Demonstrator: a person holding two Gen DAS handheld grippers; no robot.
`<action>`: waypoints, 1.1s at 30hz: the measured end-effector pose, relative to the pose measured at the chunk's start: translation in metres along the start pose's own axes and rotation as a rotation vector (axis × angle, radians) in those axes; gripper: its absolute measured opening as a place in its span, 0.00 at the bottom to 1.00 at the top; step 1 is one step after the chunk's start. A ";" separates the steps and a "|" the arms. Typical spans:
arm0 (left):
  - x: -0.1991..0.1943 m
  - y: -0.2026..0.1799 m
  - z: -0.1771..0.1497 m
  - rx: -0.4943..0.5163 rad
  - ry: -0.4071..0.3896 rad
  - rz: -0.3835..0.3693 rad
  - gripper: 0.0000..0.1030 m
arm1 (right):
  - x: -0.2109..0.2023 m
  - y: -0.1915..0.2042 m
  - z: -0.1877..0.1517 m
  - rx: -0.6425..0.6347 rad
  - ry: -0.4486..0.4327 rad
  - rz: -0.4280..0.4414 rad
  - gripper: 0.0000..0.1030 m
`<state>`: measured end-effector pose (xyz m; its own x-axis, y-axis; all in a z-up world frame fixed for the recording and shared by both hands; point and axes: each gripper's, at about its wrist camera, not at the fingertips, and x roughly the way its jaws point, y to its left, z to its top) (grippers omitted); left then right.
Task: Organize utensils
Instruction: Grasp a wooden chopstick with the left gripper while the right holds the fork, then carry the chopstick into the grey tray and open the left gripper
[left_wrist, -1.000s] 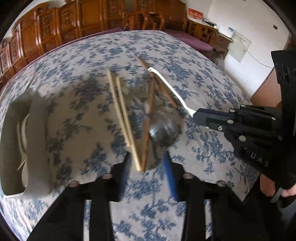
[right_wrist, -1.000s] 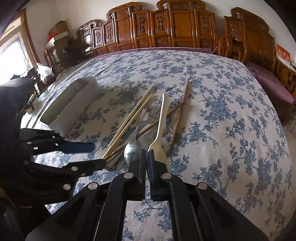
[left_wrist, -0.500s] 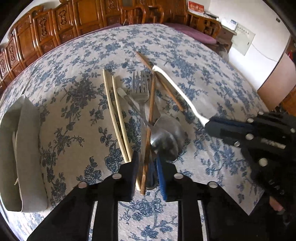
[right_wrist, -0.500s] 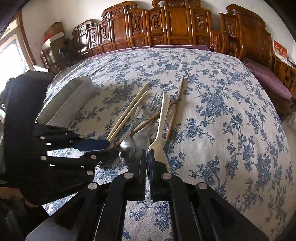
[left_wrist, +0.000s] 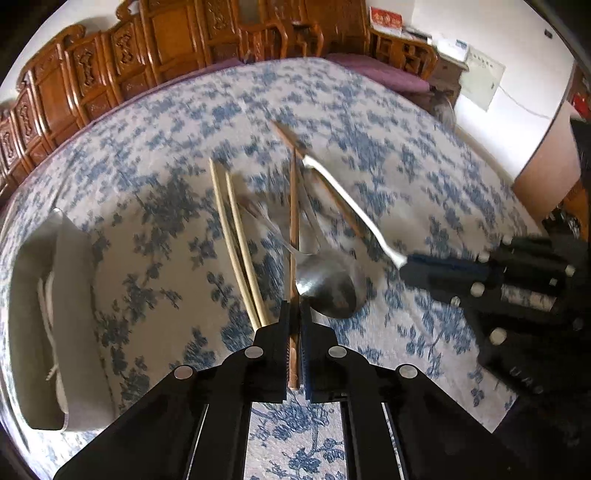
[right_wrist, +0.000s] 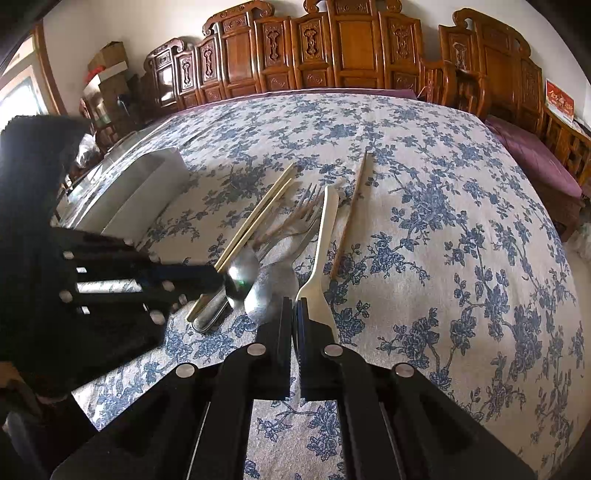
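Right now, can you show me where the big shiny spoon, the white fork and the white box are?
Spoon (left_wrist: 328, 286), left wrist view, on its bowl.
White fork (right_wrist: 322, 243), right wrist view, on the middle of its handle.
White box (right_wrist: 147, 192), right wrist view, on its side wall.

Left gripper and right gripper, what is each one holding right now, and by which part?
Left gripper: shut on the dark brown chopstick, near one end. Right gripper: shut on the white plastic fork, at its tines.

Left gripper (left_wrist: 294, 317) low over the table, jaws nearly together on a brown chopstick (left_wrist: 293, 236), right gripper (right_wrist: 294, 314) just beside it, jaws pinched on a white fork (right_wrist: 320, 254), both pointing across the table.
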<state>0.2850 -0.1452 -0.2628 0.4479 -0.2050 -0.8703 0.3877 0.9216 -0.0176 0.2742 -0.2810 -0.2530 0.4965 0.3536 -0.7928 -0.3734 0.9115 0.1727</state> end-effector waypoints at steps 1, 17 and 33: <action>-0.004 0.001 0.003 -0.007 -0.013 0.003 0.04 | 0.000 0.000 0.000 0.000 -0.001 -0.001 0.04; -0.065 0.008 0.030 -0.031 -0.141 -0.016 0.04 | -0.011 0.002 0.003 -0.004 -0.040 -0.007 0.03; -0.092 0.036 0.013 -0.057 -0.154 0.015 0.04 | -0.041 0.036 0.027 -0.053 -0.090 -0.016 0.04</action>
<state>0.2678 -0.0975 -0.1769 0.5730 -0.2348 -0.7852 0.3357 0.9413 -0.0365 0.2620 -0.2569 -0.1986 0.5704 0.3584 -0.7390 -0.4041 0.9058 0.1273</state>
